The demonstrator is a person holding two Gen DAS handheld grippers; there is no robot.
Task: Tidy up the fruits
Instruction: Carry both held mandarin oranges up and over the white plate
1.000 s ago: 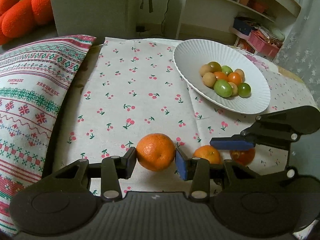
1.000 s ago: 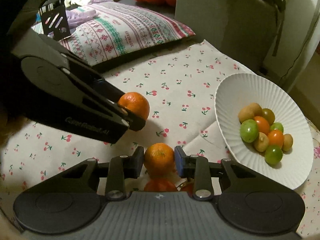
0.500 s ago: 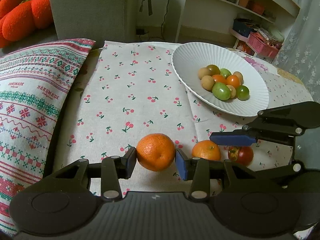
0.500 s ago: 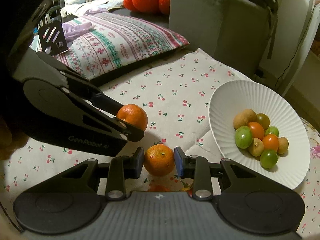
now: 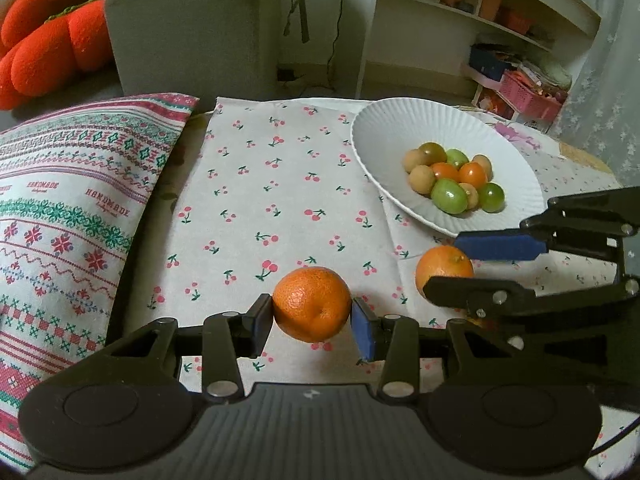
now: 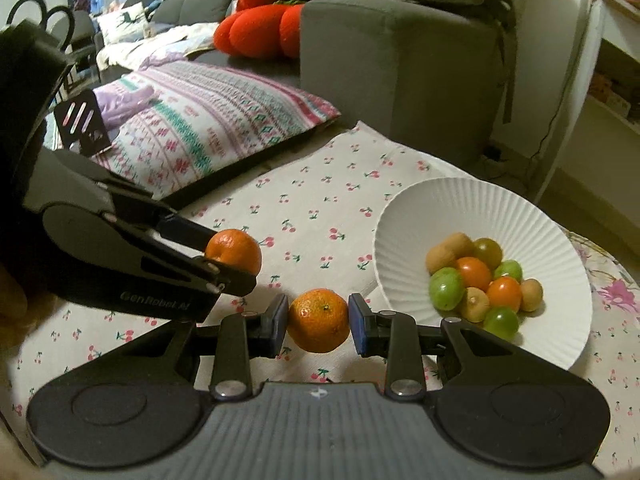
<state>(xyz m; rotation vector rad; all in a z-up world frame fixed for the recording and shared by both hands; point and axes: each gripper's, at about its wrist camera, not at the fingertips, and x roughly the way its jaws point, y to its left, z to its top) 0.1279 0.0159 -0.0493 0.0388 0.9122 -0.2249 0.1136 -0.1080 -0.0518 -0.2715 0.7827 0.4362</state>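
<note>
You've got a mandarin in each claw: the left claw (image 5: pixel 312 322) is clamped on the bigger orange (image 5: pixel 312 304), pads square on its sides, fruit hanging clear above the cloth (image 5: pixel 256 184). The right claw (image 6: pixel 318 322) grips the smaller orange (image 6: pixel 319 320) the same way, across its middle, which looks like the safest hold on a round, slippery skin. Both are lifted near the table's front edge, and the plate (image 5: pixel 404 120) sits toward the far right corner, so I'd judge you're carrying both over to join the pile. The small fruits (image 5: pixel 454 180), green, orange and tan, huddle low in the dish where the slope gathers them; drop gently or they may scatter. Writing in view: "HANDMADE" woven on the pillow (image 5: pixel 68 200) along the left edge, and "GenRobot.AI", roughly, on the left claw's body in the right view.
</note>
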